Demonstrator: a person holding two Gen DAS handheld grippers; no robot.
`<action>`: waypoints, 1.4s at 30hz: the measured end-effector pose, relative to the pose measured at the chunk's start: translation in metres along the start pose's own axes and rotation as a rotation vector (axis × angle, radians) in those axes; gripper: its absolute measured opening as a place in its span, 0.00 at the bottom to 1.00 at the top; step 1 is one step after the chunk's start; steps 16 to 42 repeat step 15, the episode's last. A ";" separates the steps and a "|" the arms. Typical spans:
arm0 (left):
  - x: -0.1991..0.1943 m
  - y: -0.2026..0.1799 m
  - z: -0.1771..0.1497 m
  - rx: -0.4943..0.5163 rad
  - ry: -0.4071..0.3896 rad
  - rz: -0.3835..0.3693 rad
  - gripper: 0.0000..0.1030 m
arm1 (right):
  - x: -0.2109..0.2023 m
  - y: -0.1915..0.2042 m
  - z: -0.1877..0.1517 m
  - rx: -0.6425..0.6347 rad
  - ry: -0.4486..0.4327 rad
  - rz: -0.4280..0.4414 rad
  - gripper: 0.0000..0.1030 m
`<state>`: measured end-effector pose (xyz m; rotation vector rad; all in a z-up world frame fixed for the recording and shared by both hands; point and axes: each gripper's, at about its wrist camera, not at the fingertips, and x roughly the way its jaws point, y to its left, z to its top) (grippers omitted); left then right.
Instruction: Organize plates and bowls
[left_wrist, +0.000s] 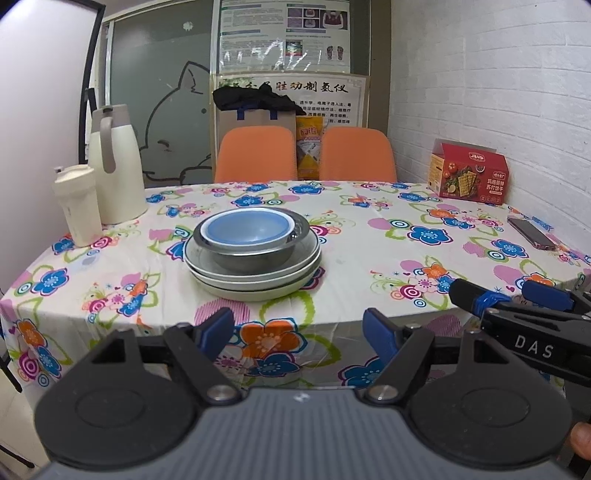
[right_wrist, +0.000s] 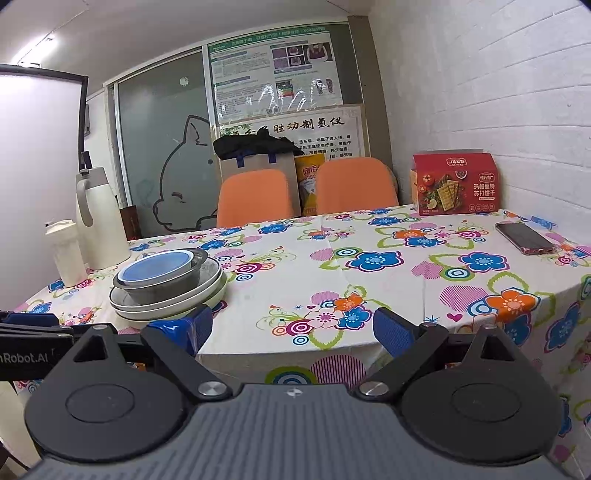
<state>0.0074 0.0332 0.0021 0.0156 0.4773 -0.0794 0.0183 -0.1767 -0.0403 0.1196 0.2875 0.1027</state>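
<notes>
Left wrist view: stack sits mid-table on the floral tablecloth (left_wrist: 369, 236), a blue bowl (left_wrist: 248, 228) nested in a steel bowl (left_wrist: 255, 251), both on two or three white plates (left_wrist: 255, 284). Looks already sorted, or about to be taken apart, can't tell which. Risks from here: bowls are loose in each other, so a pinch on the blue rim alone would likely lift just that one, or drag the steel bowl and tip it. Plates are shallow and glazed, so a finger pushed under the edge could slide the whole pile across the cloth, and the cloth itself may bunch and pull. Thermos (left_wrist: 114, 166) and white bottle (left_wrist: 77, 205) stand near the stack on its left, so a wide swing there could knock them. Phone (left_wrist: 532, 232) and cracker box (left_wrist: 469, 173) are well apart, low risk. Pose: left gripper (left_wrist: 299, 332) held level off the near table edge, jaws spread wide, holding nothing, aimed at the stack. Right gripper (right_wrist: 291, 332) sits beside it, also spread and empty, aimed at bare cloth right of the stack.
</notes>
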 end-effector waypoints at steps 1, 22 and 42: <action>0.000 0.000 0.000 -0.003 0.002 -0.001 0.74 | 0.000 0.000 0.000 0.001 0.000 -0.001 0.79; -0.011 0.011 0.000 -0.044 -0.051 -0.016 0.74 | -0.007 0.009 0.000 -0.030 -0.023 0.015 0.79; -0.011 0.011 0.000 -0.044 -0.051 -0.016 0.74 | -0.007 0.009 0.000 -0.030 -0.023 0.015 0.79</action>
